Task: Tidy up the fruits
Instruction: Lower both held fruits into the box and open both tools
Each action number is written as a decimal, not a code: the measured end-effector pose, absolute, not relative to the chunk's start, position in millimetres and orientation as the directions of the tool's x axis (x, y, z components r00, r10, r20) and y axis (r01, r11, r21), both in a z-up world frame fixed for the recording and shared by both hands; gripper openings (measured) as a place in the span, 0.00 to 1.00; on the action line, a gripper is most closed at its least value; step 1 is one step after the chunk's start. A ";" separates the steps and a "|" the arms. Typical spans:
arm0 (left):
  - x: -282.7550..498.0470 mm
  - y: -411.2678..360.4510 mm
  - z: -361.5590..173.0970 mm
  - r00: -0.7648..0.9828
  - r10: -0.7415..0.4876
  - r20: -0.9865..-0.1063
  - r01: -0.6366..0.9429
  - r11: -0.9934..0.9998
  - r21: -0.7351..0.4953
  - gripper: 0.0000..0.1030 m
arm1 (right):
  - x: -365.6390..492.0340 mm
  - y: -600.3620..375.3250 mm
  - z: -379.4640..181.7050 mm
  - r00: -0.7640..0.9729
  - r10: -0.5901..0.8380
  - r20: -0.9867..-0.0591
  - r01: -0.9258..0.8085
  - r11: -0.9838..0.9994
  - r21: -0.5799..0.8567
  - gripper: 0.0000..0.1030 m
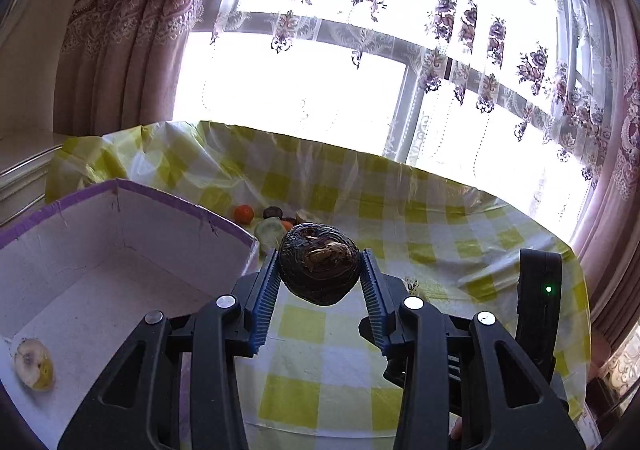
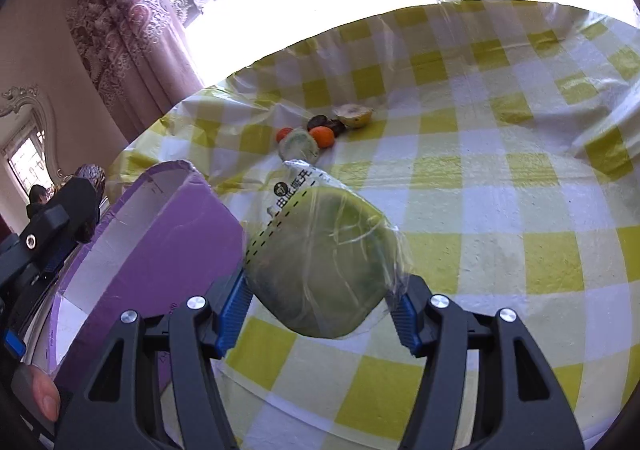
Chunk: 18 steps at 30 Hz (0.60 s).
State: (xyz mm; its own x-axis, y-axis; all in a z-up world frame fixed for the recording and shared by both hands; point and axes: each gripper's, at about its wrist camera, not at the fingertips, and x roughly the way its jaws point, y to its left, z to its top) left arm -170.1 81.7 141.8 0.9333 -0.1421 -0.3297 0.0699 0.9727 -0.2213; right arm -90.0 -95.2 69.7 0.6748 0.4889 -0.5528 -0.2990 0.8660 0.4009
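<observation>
Left tongs [image 1: 320,270] clamp a dark wrinkled fruit [image 1: 319,264]; right tongs [image 2: 320,300] clamp a plastic-wrapped green fruit [image 2: 324,262].

left gripper [image 1: 320,270]: jaws closed on a dark, wrinkled round fruit [image 1: 319,264], one blue ribbed pad pressing each side, fruit lifted clear of the table
left gripper pose: pointing forward and slightly downward, black finger arms spreading toward the camera
left gripper from the right wrist view: seen from the side at the left edge [image 2: 86,186], the dark fruit at its tip
right gripper [image 2: 320,290]: jaws set partway apart, clamped on a green fruit in clear plastic wrap [image 2: 324,262], blue pads against its two sides
right gripper pose: tilted downward, fruit held in the air
person's finger [image 2: 44,396]: fingertip visible at the lower left edge of the right wrist view
</observation>
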 end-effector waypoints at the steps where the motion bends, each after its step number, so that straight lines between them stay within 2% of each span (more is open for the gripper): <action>1: -175.6 88.9 147.7 0.943 -0.123 -0.309 0.054 0.974 -0.222 0.38 | -94.0 -88.1 76.3 0.676 0.505 -0.536 -0.327 0.858 0.396 0.60; 5: -194.9 121.1 165.8 0.965 -0.043 -0.259 -0.020 0.972 -0.235 0.38 | -110.9 -55.0 103.1 0.675 0.558 -0.483 -0.437 0.830 0.347 0.60; 9: -211.7 155.9 175.9 0.967 0.038 -0.253 -0.109 0.957 -0.271 0.38 | -131.6 -19.0 128.5 0.658 0.622 -0.425 -0.557 0.781 0.281 0.60; 13: -223.7 183.2 174.4 0.951 0.137 -0.278 -0.216 0.937 -0.274 0.38 | -148.3 15.2 147.0 0.620 0.687 -0.378 -0.659 0.718 0.223 0.60; 18: -231.4 211.2 160.7 0.906 0.262 -0.334 -0.349 0.907 -0.235 0.38 | -157.7 60.7 154.5 0.571 0.720 -0.394 -0.734 0.663 0.148 0.60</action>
